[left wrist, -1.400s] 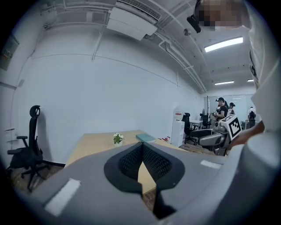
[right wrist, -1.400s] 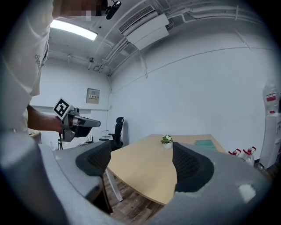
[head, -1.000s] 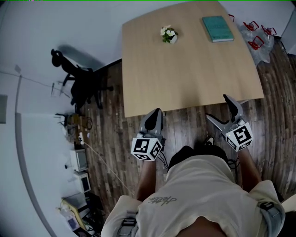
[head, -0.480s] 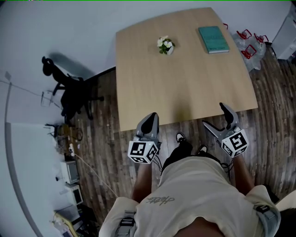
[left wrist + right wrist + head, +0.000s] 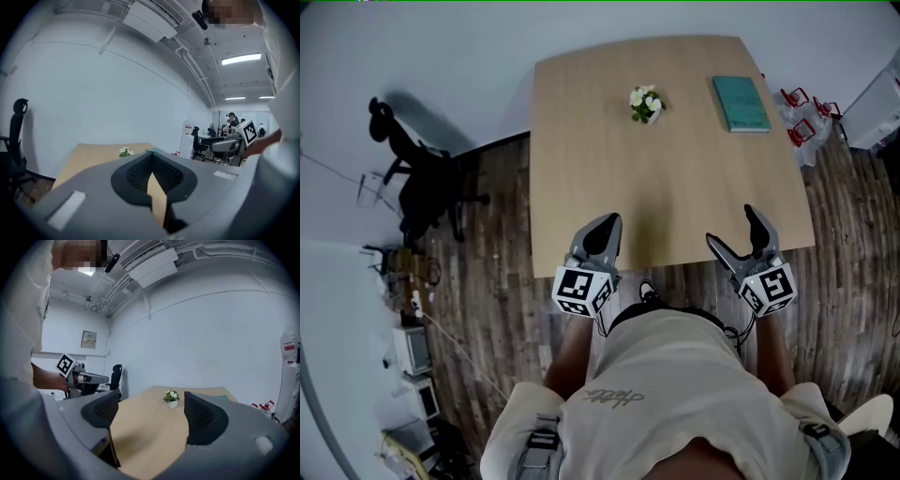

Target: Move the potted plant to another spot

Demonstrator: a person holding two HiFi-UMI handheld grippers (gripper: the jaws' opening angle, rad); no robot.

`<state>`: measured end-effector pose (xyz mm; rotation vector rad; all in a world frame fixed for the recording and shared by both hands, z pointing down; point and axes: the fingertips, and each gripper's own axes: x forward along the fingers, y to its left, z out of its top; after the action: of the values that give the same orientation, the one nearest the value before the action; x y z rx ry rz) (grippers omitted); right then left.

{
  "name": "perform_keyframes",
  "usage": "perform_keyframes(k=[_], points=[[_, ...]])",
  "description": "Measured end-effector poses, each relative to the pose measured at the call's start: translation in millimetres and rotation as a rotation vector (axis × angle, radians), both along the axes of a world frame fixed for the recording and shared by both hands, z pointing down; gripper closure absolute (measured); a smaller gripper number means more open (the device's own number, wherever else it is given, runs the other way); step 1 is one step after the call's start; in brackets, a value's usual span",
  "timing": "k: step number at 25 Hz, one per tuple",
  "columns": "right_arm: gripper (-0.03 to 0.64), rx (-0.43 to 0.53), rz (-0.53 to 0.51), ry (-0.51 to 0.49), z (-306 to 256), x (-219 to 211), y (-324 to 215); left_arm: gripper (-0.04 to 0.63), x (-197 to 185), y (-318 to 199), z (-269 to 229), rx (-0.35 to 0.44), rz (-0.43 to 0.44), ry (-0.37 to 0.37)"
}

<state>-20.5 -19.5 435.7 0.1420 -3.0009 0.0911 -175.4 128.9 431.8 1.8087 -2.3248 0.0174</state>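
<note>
**Worktop.** Light wooden worktop [image 5: 675, 187] with rounded corners, standing on a dark plank floor [image 5: 492, 281]. Its far edge lies close to a white wall.

**Container.** Small white pot with white flowers and green leaves, the potted plant [image 5: 645, 103]. It stands upright on the far half of the worktop, nearer the far edge than the near one and roughly midway across. Nothing touches it.

**Other item on the worktop.** Teal rectangular book [image 5: 742, 103], lying flat near the far right corner. It is to the right of the potted plant and well apart from it.

**Left tongs** [image 5: 602, 234]. Held over the near edge of the worktop towards its left side. The jaws are pressed together with nothing between them.

**Right tongs** [image 5: 738, 234]. Held over the near edge close to the near right corner. The jaws are spread apart and empty; their own view shows the potted plant far off in the gap, standing on the wood.

**Open room.** A broad stretch of bare wood runs from both tongs up to the potted plant, and more lies to the plant's left as far as the left edge.

**Surroundings.** Black office chair [image 5: 417, 178] on the floor, off the far left corner. Red-handled objects on clear plastic [image 5: 802, 127] on the floor beside the right edge.
</note>
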Motion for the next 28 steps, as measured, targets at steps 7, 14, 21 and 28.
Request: perform_keyframes(k=[7,14,21,28], points=[[0.184,-0.012,0.041,0.061,16.8,-18.2,-9.6,0.578,-30.1,9.4,12.4,0.005,-0.010,0.050],[0.184,0.035,0.001,0.100,21.8,-36.9,-12.6,0.578,-37.8,-2.8,31.8,-0.025,-0.015,0.096],[0.184,-0.004,-0.009,0.067,26.5,-60.8,-61.7,0.578,-49.1,-53.2,8.6,-0.047,-0.020,0.048],[0.184,0.022,-0.094,0.085,39.3,-109.0,-111.8,0.578,-83.3,-101.6,4.5,-0.070,-0.085,0.053]])
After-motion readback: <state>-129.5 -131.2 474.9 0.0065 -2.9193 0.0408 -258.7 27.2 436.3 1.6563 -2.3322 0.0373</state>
